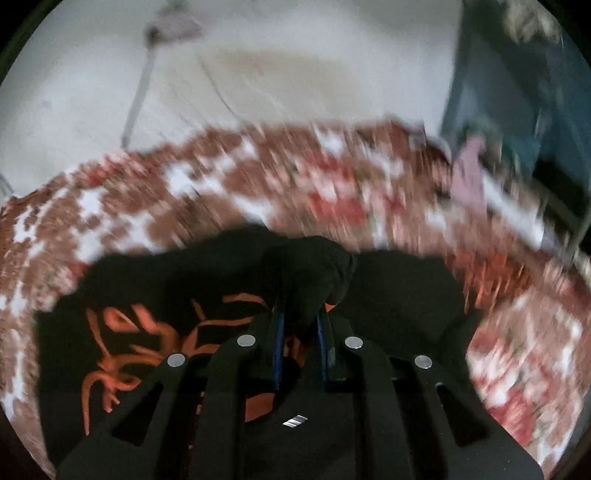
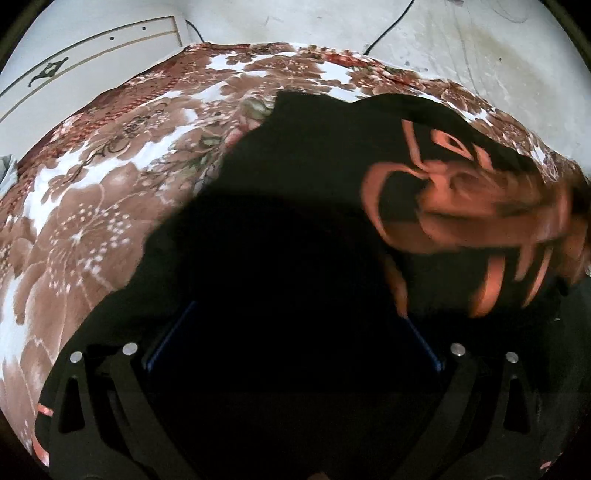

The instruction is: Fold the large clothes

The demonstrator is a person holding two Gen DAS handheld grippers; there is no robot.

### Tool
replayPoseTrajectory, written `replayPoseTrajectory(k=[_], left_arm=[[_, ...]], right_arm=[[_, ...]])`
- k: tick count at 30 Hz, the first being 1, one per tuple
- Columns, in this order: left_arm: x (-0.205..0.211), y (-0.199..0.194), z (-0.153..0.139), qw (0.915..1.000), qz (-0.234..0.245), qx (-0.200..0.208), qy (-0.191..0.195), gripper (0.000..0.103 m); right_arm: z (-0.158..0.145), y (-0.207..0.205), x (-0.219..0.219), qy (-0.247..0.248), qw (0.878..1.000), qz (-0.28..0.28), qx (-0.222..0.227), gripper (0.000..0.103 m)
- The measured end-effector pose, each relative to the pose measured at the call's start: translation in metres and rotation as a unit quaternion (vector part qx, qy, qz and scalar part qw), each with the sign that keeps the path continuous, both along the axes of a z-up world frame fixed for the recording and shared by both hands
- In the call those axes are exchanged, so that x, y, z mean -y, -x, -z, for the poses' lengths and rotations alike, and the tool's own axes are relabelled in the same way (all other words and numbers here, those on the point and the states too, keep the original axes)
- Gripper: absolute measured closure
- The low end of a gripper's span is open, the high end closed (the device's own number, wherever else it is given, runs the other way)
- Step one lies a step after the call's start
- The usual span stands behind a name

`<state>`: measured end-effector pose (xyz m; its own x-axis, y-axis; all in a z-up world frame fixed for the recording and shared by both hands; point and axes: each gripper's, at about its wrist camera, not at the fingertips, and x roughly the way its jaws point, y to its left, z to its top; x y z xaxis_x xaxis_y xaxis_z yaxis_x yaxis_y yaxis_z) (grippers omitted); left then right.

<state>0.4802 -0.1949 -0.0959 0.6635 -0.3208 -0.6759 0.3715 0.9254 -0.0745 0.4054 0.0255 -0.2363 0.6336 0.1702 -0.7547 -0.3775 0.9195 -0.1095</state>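
Note:
A black garment with an orange print [image 1: 147,332] lies on a floral bedspread [image 1: 258,170]. My left gripper [image 1: 301,295] is shut on a bunched fold of the black cloth, which bulges out above the fingertips. The left wrist view is blurred by motion. In the right wrist view the same black garment [image 2: 295,192] fills the middle, its orange print [image 2: 461,206] at the right. My right gripper [image 2: 295,321] stands wide open low over the black cloth; its blue-padded fingers [image 2: 424,343] are spread apart, with nothing between them.
The brown, red and white floral bedspread [image 2: 92,206] covers the bed. A pale floor [image 1: 258,55] with a cable [image 2: 388,29] lies beyond. White furniture [image 2: 92,55] stands at the far left, dark teal items [image 1: 517,92] at the right.

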Motion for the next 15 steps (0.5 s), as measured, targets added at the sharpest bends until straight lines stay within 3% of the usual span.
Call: replayPoseTrajectory(k=[4,8,9,10,11,12,15], left_arm=[[0.043,0.009,0.047,0.9970,0.014,0.002,-0.075,0.089],[0.051,0.011,0.069,0.9935,0.016,-0.030,-0.109,0.085],[0.055,0.013,0.072,0.9931,0.017,-0.033,-0.111,0.076],[0.058,0.016,0.074,0.9932,0.032,-0.041,-0.104,0.038],[0.063,0.020,0.074,0.9932,0.044,-0.046,-0.097,0.021],[0.068,0.027,0.073,0.9930,0.057,-0.048,-0.092,0.016],[0.080,0.045,0.062,0.9911,0.072,-0.045,-0.103,0.016]], right_arm=[[0.001,0.006,0.001,0.001,1.000,-0.015,0.002,0.005],[0.001,0.006,0.003,-0.005,1.000,-0.019,0.002,0.005],[0.000,0.007,0.002,-0.003,1.000,-0.020,0.004,0.005],[-0.001,0.009,0.001,-0.001,1.000,-0.023,0.006,0.005],[-0.002,0.011,-0.001,0.000,1.000,-0.030,0.008,0.005],[-0.003,0.012,-0.002,0.003,0.999,-0.035,0.009,0.005],[-0.013,0.025,0.002,0.006,0.998,-0.053,0.011,0.005]])
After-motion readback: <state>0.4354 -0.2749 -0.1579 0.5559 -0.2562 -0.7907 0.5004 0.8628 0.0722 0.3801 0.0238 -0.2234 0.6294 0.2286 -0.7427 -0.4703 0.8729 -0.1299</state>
